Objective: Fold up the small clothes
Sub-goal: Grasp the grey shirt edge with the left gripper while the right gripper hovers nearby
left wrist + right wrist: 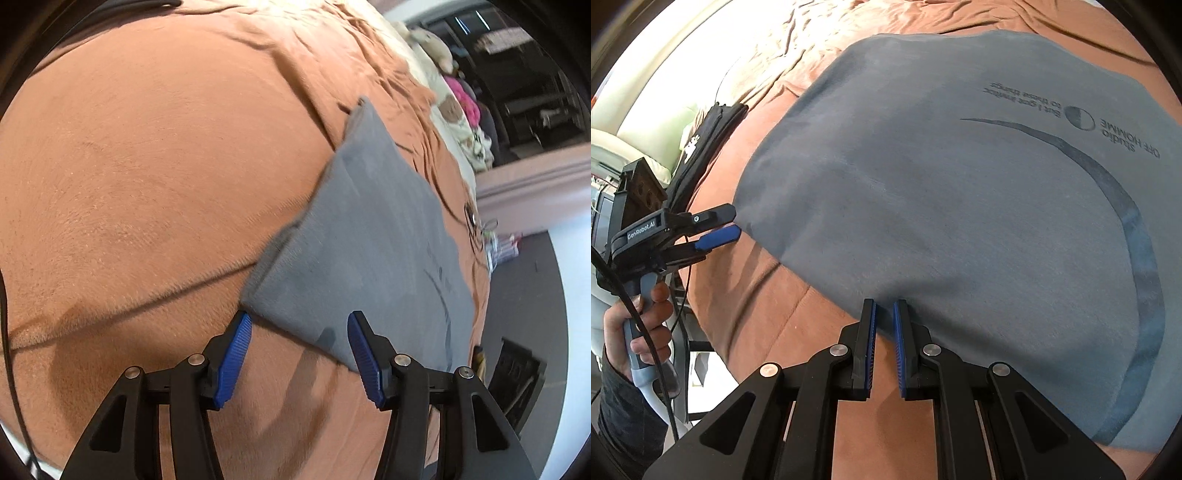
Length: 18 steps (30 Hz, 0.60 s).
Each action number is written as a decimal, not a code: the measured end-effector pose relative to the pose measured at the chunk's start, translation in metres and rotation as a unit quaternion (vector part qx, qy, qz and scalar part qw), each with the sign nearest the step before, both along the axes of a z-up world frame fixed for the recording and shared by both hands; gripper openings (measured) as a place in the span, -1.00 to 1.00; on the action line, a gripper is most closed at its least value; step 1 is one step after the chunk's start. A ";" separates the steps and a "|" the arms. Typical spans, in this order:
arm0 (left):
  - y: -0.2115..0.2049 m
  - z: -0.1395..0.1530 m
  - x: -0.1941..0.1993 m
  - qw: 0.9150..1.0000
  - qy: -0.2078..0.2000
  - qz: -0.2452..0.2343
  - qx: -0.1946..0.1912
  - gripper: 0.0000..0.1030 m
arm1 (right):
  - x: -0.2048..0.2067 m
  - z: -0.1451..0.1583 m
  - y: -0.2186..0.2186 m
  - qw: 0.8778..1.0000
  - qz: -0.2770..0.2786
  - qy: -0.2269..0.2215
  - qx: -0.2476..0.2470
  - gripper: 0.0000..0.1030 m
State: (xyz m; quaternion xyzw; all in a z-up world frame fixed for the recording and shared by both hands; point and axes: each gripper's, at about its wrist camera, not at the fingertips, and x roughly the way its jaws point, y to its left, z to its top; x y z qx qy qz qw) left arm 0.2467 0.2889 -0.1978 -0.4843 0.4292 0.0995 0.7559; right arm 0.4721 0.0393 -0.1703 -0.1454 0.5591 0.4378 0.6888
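The left gripper [300, 325] stands with its jaws apart and empty, its blue pads [236, 354] straddling the near corner of the grey T-shirt [369, 236] without pressing it, while the right gripper [884, 314] has its jaws drawn narrow, tips on the shirt's near edge, though whether cloth is pinched between them cannot be told. The shirt lies flat on the orange bedspread [147, 166], spreading away from both tools, printed side [1108, 133] up. By my reading its near hem runs from one gripper to the other, so each hand sits at its own end of that edge.
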 end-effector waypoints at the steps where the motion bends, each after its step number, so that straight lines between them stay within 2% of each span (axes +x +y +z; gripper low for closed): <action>1: 0.001 -0.001 0.000 1.000 -0.001 0.006 0.000 0.08 | 0.000 -0.001 0.001 1.000 -0.002 -0.003 -0.003 -0.87; 5: 0.006 -0.005 0.004 1.000 0.004 0.025 -0.002 -0.05 | 0.001 -0.001 -0.005 1.000 -0.016 -0.014 -0.022 -0.87; 9: 0.009 -0.008 0.004 0.999 0.003 0.038 0.006 -0.39 | 0.002 0.008 -0.016 0.999 -0.023 -0.026 -0.017 -0.87; 13: 0.012 -0.005 -0.003 0.999 -0.015 0.046 0.004 -0.65 | 0.006 0.016 -0.030 0.999 -0.039 -0.037 -0.006 -0.87; 16: 0.013 0.000 -0.007 0.998 -0.028 0.053 0.002 -0.72 | 0.007 0.018 -0.032 0.998 -0.048 -0.045 -0.011 -0.87; 18: 0.012 0.001 -0.009 0.998 -0.031 0.053 0.001 -0.72 | 0.004 0.016 -0.030 0.998 -0.044 -0.042 -0.013 -0.40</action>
